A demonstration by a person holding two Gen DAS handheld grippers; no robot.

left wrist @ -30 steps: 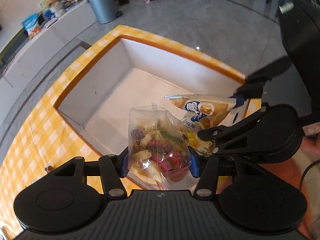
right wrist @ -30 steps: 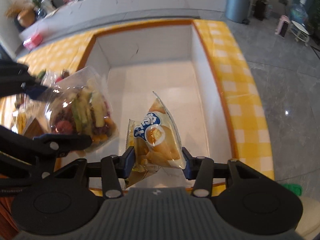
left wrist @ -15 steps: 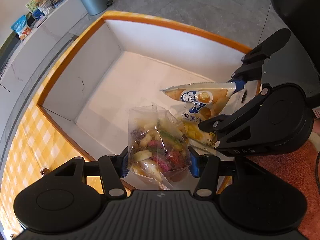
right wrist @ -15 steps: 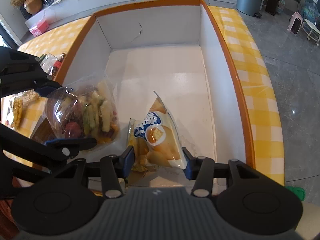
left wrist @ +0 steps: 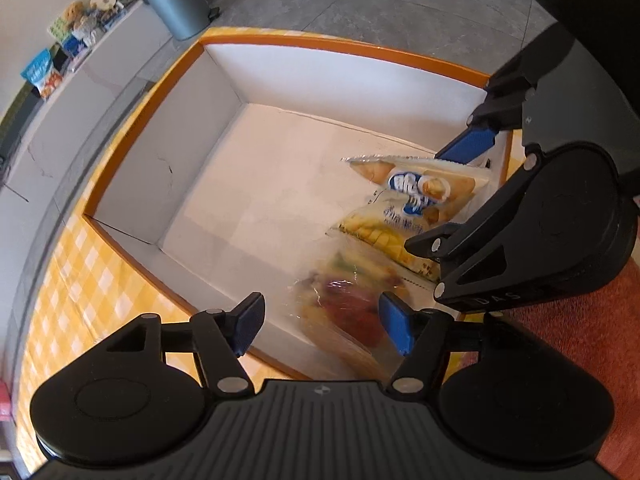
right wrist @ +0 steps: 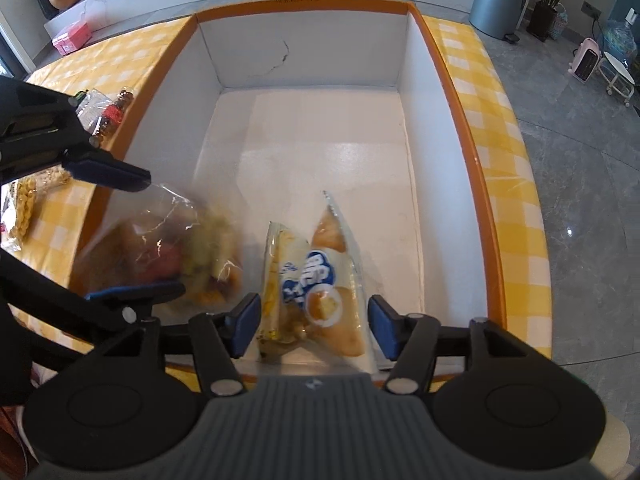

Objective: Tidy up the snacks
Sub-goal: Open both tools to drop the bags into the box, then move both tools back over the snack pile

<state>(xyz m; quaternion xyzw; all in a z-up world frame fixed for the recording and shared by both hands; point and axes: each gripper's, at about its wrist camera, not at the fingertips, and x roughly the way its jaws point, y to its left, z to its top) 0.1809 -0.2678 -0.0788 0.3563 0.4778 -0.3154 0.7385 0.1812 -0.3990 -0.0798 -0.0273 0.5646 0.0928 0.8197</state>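
A: Yellow check cloth (right wrist: pixel 500 168) covers the table, and on it sits the white box (right wrist: pixel 412 92) with an orange rim. Beyond is grey floor and a bin (left wrist: pixel 176 4). Where are the snacks?

B: Both are in the box, at its near edge. The mixed bag (left wrist: pixel 344 304) is blurred, between the spread pads of the left gripper (left wrist: pixel 322 320), toward the near left corner as the right camera sees it. The chip bags (right wrist: pixel 320 280), two packets together, sit between the pads of the right gripper (right wrist: pixel 314 322), around the middle of the near edge.

A: So nothing is clamped?

B: No. Both sets of jaws have just been opening. Blue pads stand clear of the film on each side, though the bags lie between them.

A: How would they handle?

B: Light, I'd judge, and soft: thin film puffed with air, contents loose. The film looks slick, so a weak pinch could slip; a hard one would likely crush the chips. Taking them by the crimped top seam, or across the body with gentle pressure, seems safest

A: Anything left outside?

B: A few packets (right wrist: pixel 24 204) lie on the cloth by the box's left wall
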